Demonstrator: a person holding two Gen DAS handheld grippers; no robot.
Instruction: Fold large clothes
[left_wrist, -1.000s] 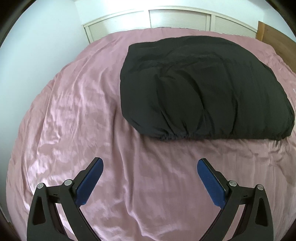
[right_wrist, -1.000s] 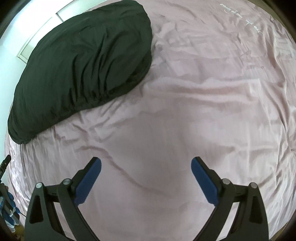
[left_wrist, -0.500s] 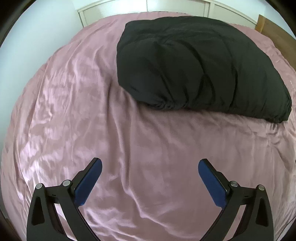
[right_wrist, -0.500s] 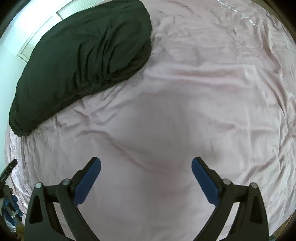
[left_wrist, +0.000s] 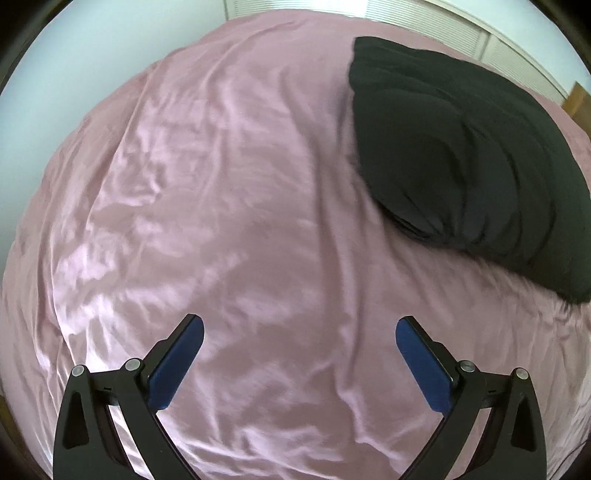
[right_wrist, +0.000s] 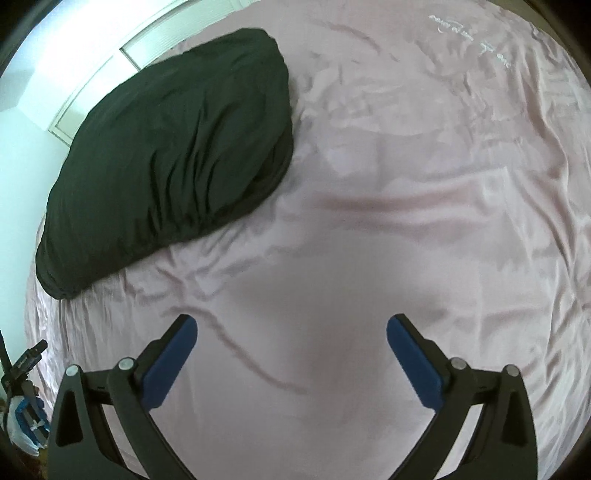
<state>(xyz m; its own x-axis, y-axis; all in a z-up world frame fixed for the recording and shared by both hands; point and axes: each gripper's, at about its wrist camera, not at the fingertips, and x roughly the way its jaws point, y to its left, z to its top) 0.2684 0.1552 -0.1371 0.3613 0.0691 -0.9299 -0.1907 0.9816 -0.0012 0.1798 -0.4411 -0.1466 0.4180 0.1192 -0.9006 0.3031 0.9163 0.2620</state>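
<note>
A black puffy garment (left_wrist: 465, 155) lies folded into a thick bundle on a pink bed sheet (left_wrist: 229, 206), up at the right of the left wrist view. In the right wrist view the same black bundle (right_wrist: 173, 166) sits at the upper left. My left gripper (left_wrist: 299, 332) hangs open above bare sheet, well short of the bundle and left of it. The right gripper (right_wrist: 291, 330) is open too, over wrinkled pink sheet (right_wrist: 406, 229), with the bundle far ahead to its left. Nothing is between either pair of blue pads.
A white panelled headboard (left_wrist: 491, 40) and pale wall run behind the bed. White script is embroidered on the sheet (right_wrist: 469, 40) at the far right. A small device on a stand (right_wrist: 26, 365) sits past the bed's left edge.
The left wrist view has swung left, so the black bundle slid from centre to the upper right. The right gripper has pulled back slightly. Both stay open and empty.
</note>
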